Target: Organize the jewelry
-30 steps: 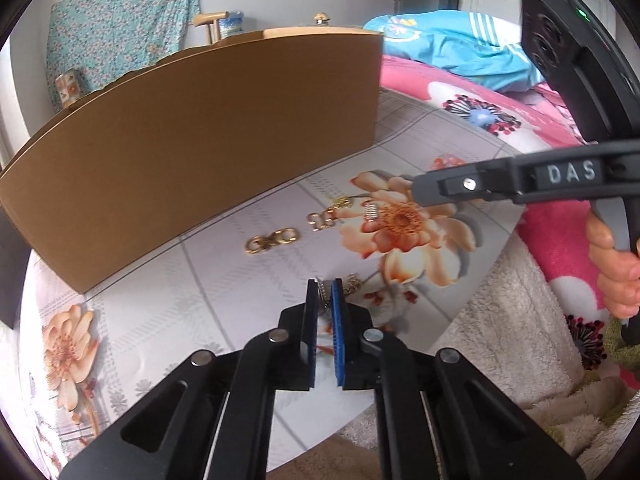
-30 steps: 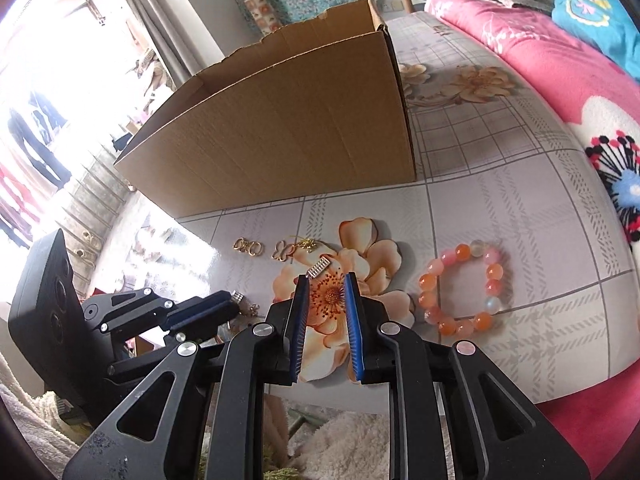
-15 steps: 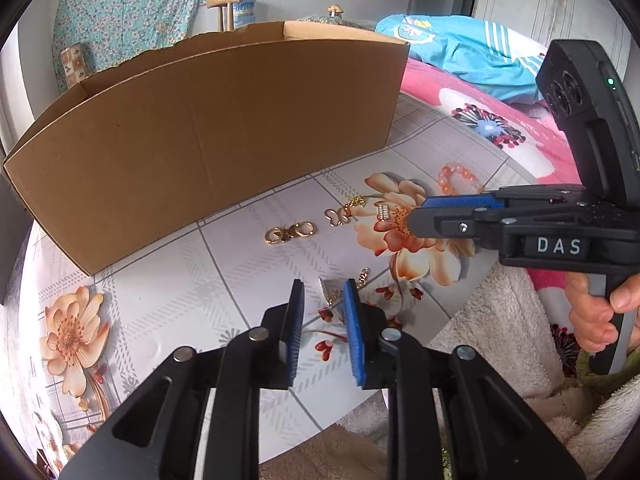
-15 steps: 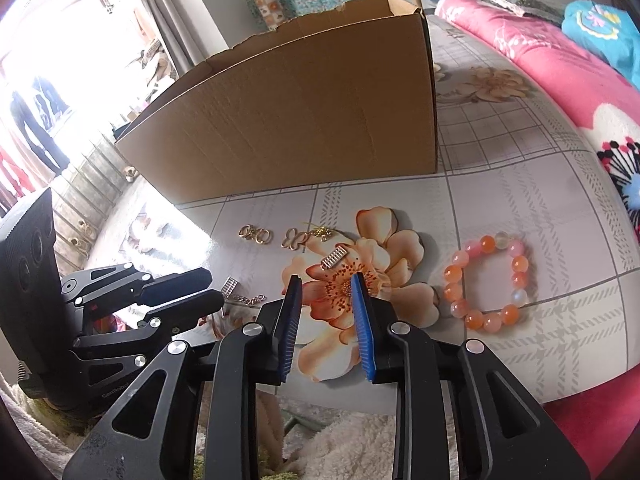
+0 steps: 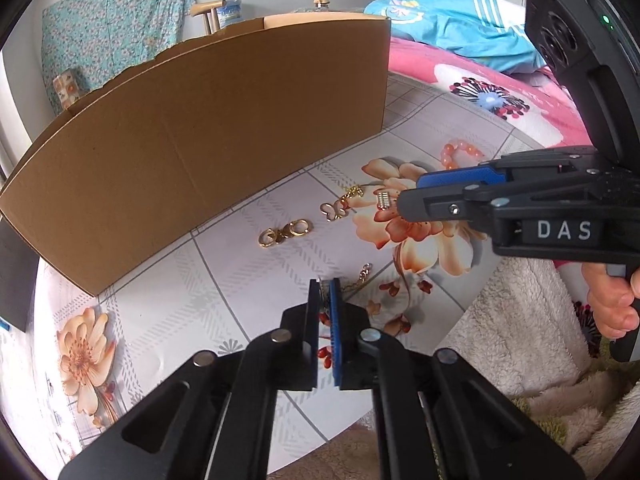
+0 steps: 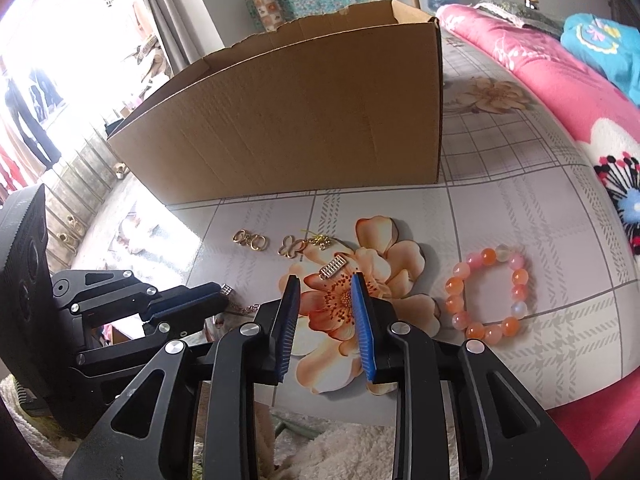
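while the left gripper (image 5: 325, 286) is clamped shut on a small chain piece (image 5: 362, 276) at the near edge of the floral tablecloth (image 6: 500, 184), the right gripper (image 6: 326, 286) hangs open, nothing between its jaws, above a silver clasp (image 6: 333, 268). gold rings (image 6: 250, 239), a butterfly charm (image 6: 291, 246) and a bead bracelet (image 6: 490, 294) lie before the cardboard box (image 6: 304, 120).

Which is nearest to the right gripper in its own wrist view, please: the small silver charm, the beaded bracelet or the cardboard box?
From the right gripper:
1. Silver charm, just ahead of the jaws.
2. Beaded bracelet, off to the right.
3. Cardboard box, farthest, at the back.
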